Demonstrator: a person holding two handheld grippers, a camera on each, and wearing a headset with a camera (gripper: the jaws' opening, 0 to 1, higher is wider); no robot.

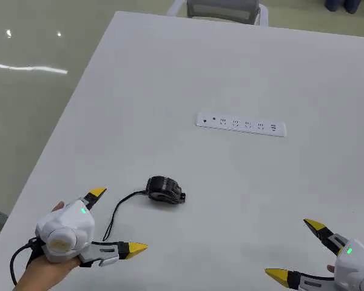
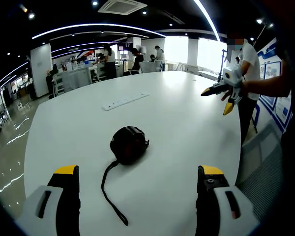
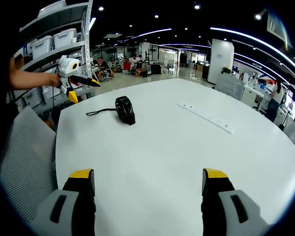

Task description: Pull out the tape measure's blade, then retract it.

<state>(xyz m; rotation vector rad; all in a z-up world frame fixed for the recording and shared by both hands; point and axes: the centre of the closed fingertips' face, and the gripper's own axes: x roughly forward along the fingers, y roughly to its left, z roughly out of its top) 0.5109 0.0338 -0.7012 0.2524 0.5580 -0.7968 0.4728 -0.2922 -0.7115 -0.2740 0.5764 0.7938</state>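
A black tape measure (image 1: 165, 190) lies on the white table (image 1: 230, 73), a thin black wrist strap (image 1: 115, 212) trailing from it toward me. Its blade is not drawn out. My left gripper (image 1: 119, 220) hovers open near the table's front left, just left of the strap; the tape measure (image 2: 129, 144) sits straight ahead between its yellow-tipped jaws. My right gripper (image 1: 296, 250) is open at the front right, well away; from there the tape measure (image 3: 125, 109) lies far off to the left. Nothing is held by either.
A white power strip (image 1: 241, 124) lies flat beyond the tape measure, mid-table. A chair (image 1: 221, 9) stands at the far edge. The table's left edge (image 1: 60, 115) drops to a glossy floor. People and shelving stand around the room in the gripper views.
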